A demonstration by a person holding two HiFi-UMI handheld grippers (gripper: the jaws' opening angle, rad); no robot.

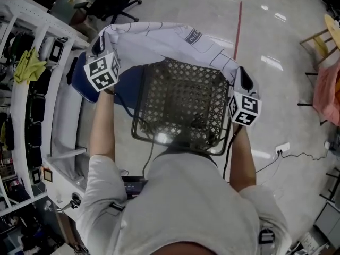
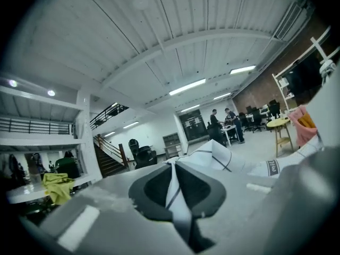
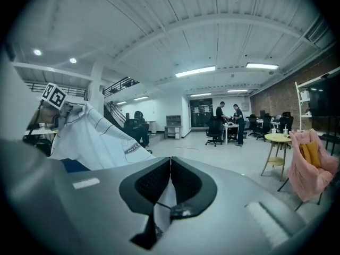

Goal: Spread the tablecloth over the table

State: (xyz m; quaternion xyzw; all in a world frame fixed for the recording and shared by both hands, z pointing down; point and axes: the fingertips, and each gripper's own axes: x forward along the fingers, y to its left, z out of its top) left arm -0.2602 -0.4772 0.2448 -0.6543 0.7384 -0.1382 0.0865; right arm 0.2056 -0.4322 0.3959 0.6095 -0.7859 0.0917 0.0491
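A white tablecloth with thin dark lines [image 1: 159, 36] hangs stretched between my two grippers, held up over the far edge of a dark metal mesh table [image 1: 180, 105]. My left gripper [image 1: 101, 49] is shut on one corner of the cloth [image 2: 175, 195], which runs between its jaws. My right gripper [image 1: 241, 84] is shut on the other corner [image 3: 164, 201]. In the right gripper view the cloth [image 3: 90, 137] drapes down at the left, up to the left gripper's marker cube [image 3: 53, 95].
White shelving [image 1: 32, 89] with a yellow rag [image 1: 29, 65] stands at the left. A blue seat [image 1: 85, 78] lies under the cloth's left end. An office chair [image 1: 114, 1] is beyond. A pink cloth over a wooden chair [image 1: 326, 84] and floor cables [image 1: 287, 153] lie at the right.
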